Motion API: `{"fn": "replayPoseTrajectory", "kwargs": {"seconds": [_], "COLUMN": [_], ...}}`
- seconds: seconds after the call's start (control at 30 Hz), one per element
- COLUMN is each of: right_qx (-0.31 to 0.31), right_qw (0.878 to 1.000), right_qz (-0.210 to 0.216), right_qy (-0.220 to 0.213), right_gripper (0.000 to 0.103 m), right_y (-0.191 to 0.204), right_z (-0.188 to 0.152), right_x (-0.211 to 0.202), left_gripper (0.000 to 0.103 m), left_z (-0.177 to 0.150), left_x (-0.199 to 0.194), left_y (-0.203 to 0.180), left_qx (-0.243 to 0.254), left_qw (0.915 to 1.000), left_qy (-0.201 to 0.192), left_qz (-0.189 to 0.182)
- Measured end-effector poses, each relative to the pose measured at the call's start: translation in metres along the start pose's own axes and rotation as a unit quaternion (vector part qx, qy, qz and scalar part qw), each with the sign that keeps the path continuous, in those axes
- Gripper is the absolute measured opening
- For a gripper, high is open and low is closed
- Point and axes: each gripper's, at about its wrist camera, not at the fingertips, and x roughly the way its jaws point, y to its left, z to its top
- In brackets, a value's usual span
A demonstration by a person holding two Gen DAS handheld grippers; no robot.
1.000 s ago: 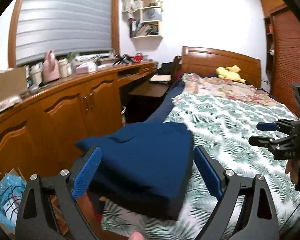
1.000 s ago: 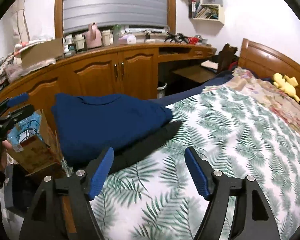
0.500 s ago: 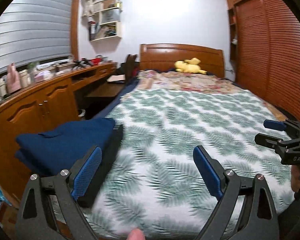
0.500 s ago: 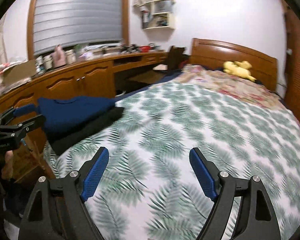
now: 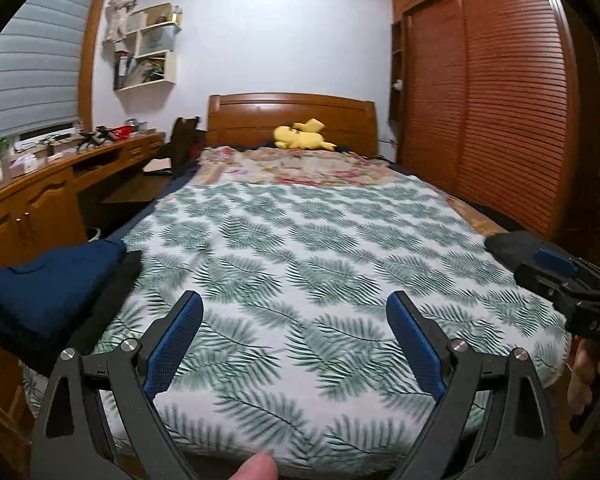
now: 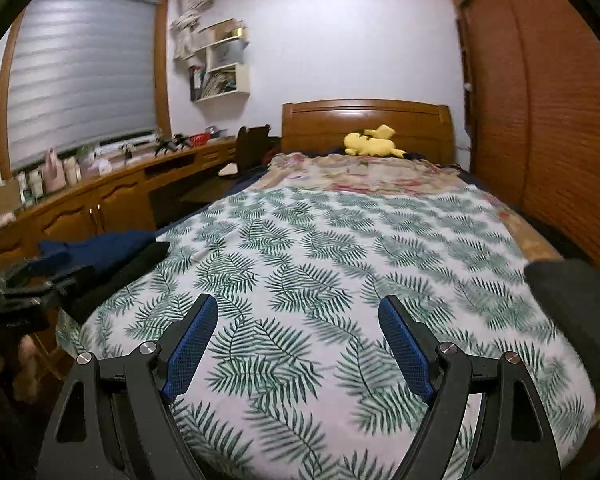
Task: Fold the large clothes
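Left wrist view is mostly bed (image 5: 300, 248), one big leaf-print cover with nothing spread out on it, so my guess is we're between garments: one batch finished, next one not picked up yet. Two folded pieces sit stacked at about 9 o'clock on the bed's edge, a navy garment (image 5: 48, 280) lying on a black garment (image 5: 112, 300). Over at 3 o'clock there's one more dark gray garment (image 6: 572, 312) bunched at the right edge, which looks like the next candidate. One yellow plush toy (image 5: 302, 136) up at 12 o'clock by the headboard. Two grippers: the left gripper (image 5: 296, 344) has its jaws spread wide with only bedspread between them, and the right gripper (image 6: 296, 348) is the same, spread and holding nothing. Next move, I'd say, is swinging both over to that gray piece, pinching it and dragging it out flat mid-bed.
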Motion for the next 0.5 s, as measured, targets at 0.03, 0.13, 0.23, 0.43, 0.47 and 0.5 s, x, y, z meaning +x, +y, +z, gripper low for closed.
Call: {"fn": "replayPoseTrajectory", "kwargs": {"seconds": [0.03,0.13,0.23,0.43,0.47,0.5], "right_qx": [0.003,0.008,0.005,0.000,-0.002,0.001], "right_qw": [1.000,1.000,1.000,0.999,0.999,0.999], "right_qz": [-0.002,-0.012,-0.022,-0.038,-0.041,-0.040], "right_qy": [-0.001,-0.008,-0.011,-0.017,-0.018,-0.019], "right_gripper": [0.084,0.084,0.084,0.084,0.084,0.084], "right_y": [-0.001,-0.002,0.002,0.012,0.014,0.013], "right_z": [-0.001,-0.006,-0.010,-0.021,-0.022,-0.023], "right_x": [-0.005,-0.020,-0.028,-0.033,-0.032,-0.029], "left_gripper": [0.093,0.093,0.093,0.093,0.093,0.093], "left_z": [0.000,-0.001,-0.001,0.001,0.002,0.002], "left_x": [-0.001,-0.003,-0.005,-0.009,-0.011,-0.012], "left_y": [-0.005,-0.020,-0.031,-0.039,-0.040,-0.041], "left_qx": [0.002,0.009,0.017,0.022,0.022,0.022], "left_qw": [1.0000,0.9998,0.9996,0.9993,0.9992,0.9992], "left_qy": [0.001,0.005,0.005,0.001,-0.001,-0.002], "left_qz": [-0.004,-0.018,-0.023,-0.031,-0.032,-0.033]}}
